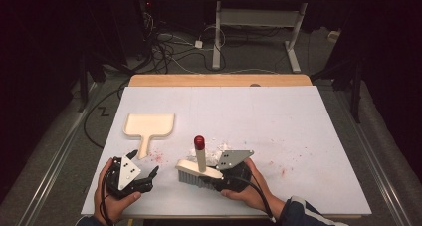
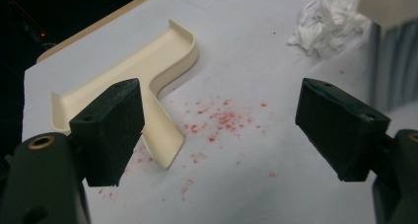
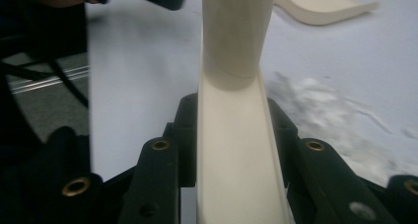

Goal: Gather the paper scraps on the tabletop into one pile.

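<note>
High view shows you the brush (image 1: 198, 170) near the front edge of the worktop (image 1: 298, 111), a little right of the middle, with its bristles down and its handle standing up, red cap on top. Your right hand-held gripper (image 1: 215, 178) is closed on the cream back of the brush; in the right gripper view the two jaws press on both long sides of it (image 3: 236, 160). This part is stiff plastic and looks smooth, so I think it can slip if you tilt it fast. It should be light. The bristles are soft and will bend, so do not press hard down.

Your left hand-held gripper (image 1: 149, 178) is at the front left corner, jaws wide apart and holding nothing. Just before it lies the dustpan (image 2: 148, 81), flat, with its handle pointing to you. It is thin, rigid and probably light; take it by the handle, which is narrow enough for the jaws. Red crumbs (image 2: 217, 120) lie beside this handle, and white scraps (image 2: 325, 24) lie farther, near the brush.
</note>
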